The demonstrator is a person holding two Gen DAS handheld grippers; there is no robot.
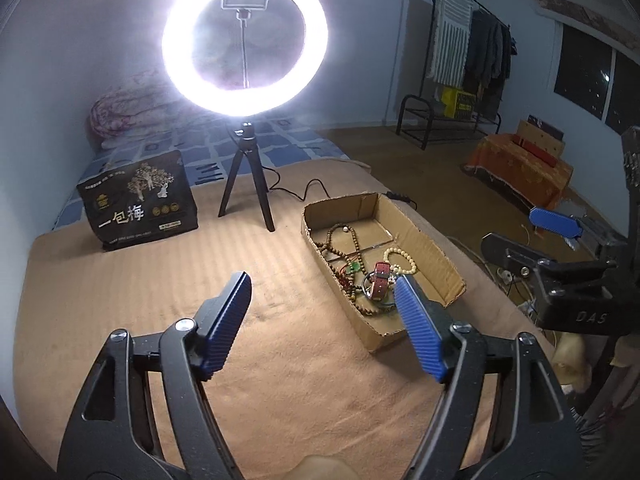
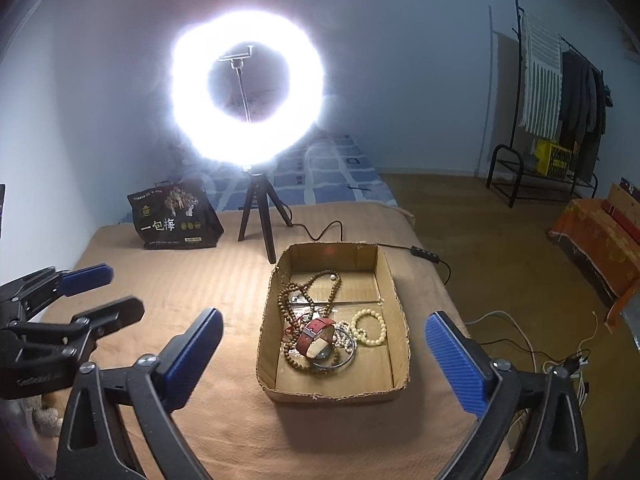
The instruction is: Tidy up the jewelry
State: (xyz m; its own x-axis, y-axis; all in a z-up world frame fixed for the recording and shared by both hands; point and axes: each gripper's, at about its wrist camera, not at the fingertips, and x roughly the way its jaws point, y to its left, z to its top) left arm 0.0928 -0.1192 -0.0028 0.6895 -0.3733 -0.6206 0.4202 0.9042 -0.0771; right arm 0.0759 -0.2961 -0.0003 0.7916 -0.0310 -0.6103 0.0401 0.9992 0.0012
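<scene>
A shallow cardboard box (image 2: 394, 280) (image 1: 436, 256) sits on the tan blanket. Inside lie a red-strapped watch (image 2: 316, 338) (image 1: 380, 280), brown bead strands (image 2: 304, 284) (image 1: 340, 240), a cream bead bracelet (image 2: 370, 326) (image 1: 402, 262) and a silver bangle (image 2: 338, 362). My left gripper (image 1: 322, 288) is open and empty, above the blanket just left of the box; it also shows in the right wrist view (image 2: 108, 288). My right gripper (image 2: 324, 332) is open and empty, held in front of the box, fingers either side; one blue pad (image 1: 554, 222) shows in the left wrist view.
A lit ring light on a black tripod (image 2: 260, 216) (image 1: 246, 184) stands behind the box, its cable (image 2: 400, 246) trailing right. A black printed bag (image 2: 176, 216) (image 1: 140, 200) stands at the back left. The bed's right edge drops to a floor with cables (image 2: 560, 360).
</scene>
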